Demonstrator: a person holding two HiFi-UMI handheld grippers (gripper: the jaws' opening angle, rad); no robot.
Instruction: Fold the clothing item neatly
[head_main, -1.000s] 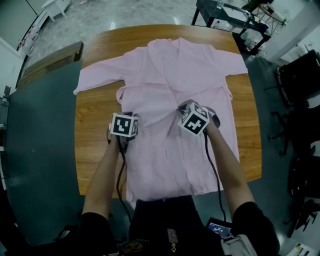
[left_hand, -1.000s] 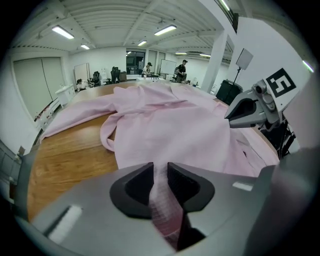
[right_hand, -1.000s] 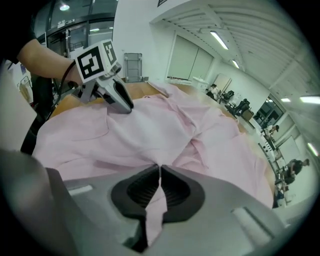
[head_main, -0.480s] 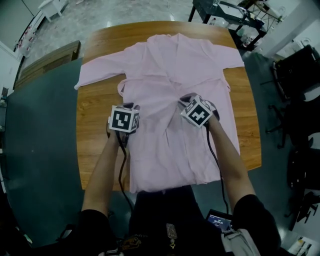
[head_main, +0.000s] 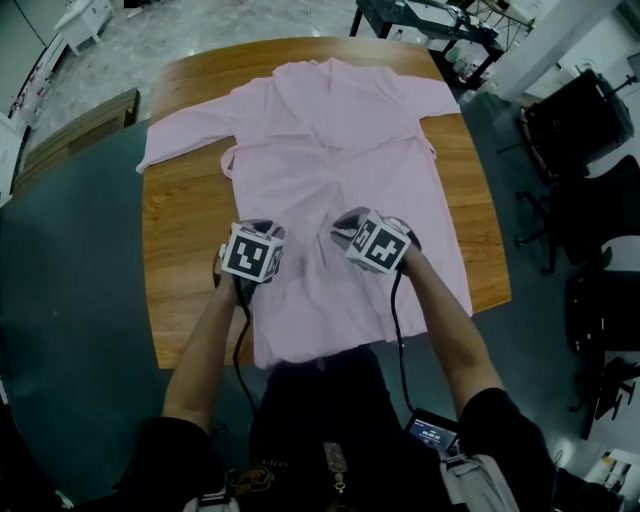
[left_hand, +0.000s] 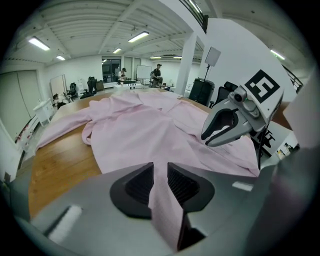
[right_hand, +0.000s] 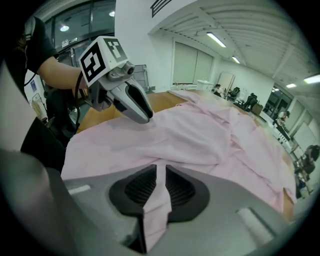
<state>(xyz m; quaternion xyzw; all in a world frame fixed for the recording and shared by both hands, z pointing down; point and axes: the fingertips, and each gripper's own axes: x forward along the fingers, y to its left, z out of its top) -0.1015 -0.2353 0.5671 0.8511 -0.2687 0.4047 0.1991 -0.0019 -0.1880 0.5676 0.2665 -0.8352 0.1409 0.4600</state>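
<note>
So: both claws had slid down-frame toward the near table edge, cloth in each. The left gripper (left_hand: 159, 181) stayed clamped on a pleat of the pink robe (head_main: 330, 150). The right gripper (right_hand: 159, 189) had just been easing wider, a fold still pinched between its pads. The robe lay spread on the wooden table (head_main: 180, 240), centre frame. Probably smoothing, with no fold made yet. No containers seen.

In the head view, marker cubes (head_main: 250, 253) cover the tips of my left tongs (left_hand: 159, 182) and right tongs (right_hand: 160, 186). The pink robe (head_main: 330, 170) hides the worktop (head_main: 180, 260) beneath it, and its near hem is lost against the person's torso (head_main: 320, 430).
</note>
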